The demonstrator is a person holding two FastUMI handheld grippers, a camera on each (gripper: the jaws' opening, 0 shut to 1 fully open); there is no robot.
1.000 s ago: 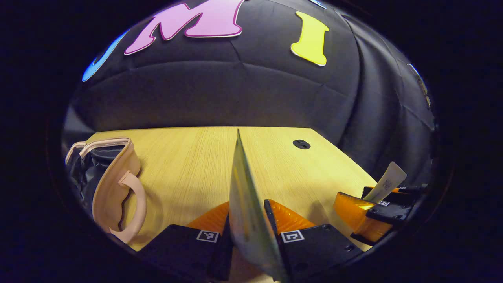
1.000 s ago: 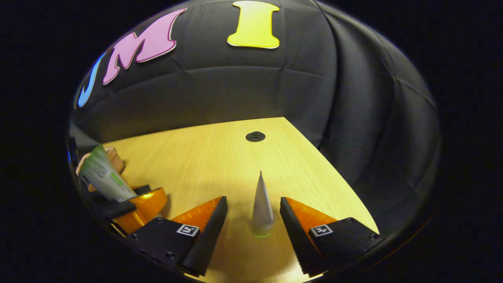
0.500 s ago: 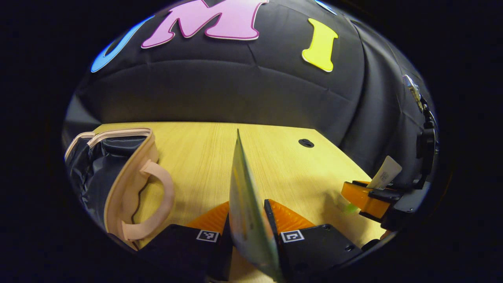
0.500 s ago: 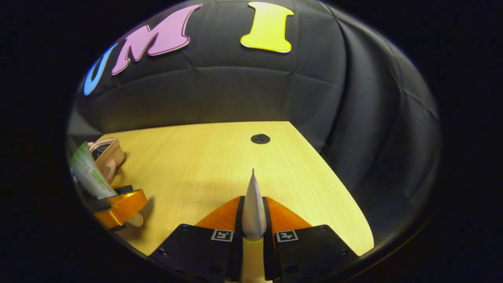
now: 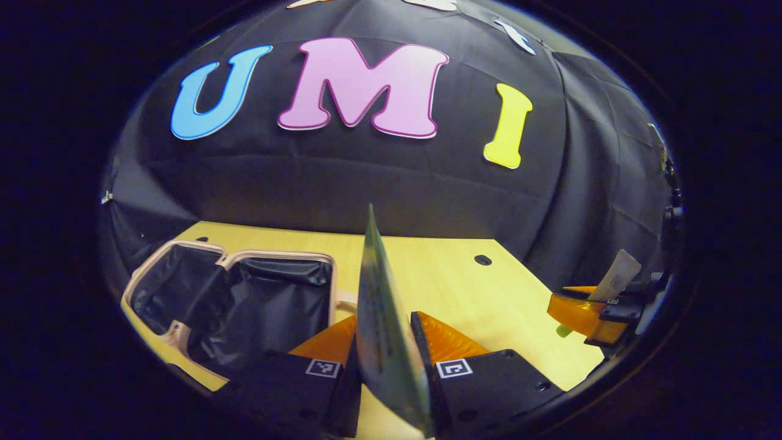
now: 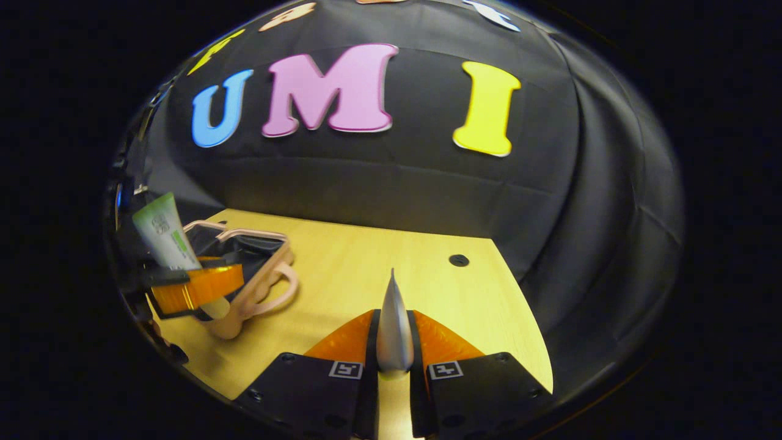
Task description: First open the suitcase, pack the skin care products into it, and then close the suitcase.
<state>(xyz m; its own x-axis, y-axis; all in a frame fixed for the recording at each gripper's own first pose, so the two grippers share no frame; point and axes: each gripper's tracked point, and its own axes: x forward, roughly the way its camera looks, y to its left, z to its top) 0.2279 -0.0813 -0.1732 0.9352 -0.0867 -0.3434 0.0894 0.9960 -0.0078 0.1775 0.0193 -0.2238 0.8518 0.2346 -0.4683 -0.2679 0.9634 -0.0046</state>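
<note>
You are working over the pale wood-grain bench point(image 5: 440, 275) where the suitcase point(image 5: 244, 299) is lying open, its dark crinkly lining showing. You are packing: your left gripper point(image 5: 383, 342) is pinching a flat green tube point(image 5: 382, 330), your right gripper point(image 6: 394, 342) a tapering silvery tube point(image 6: 394, 330). Next, lower both in.

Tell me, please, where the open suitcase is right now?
In the left gripper view the suitcase lies open on the wooden table, at lower left, beside the left gripper and the green tube its fingers clamp.
</note>
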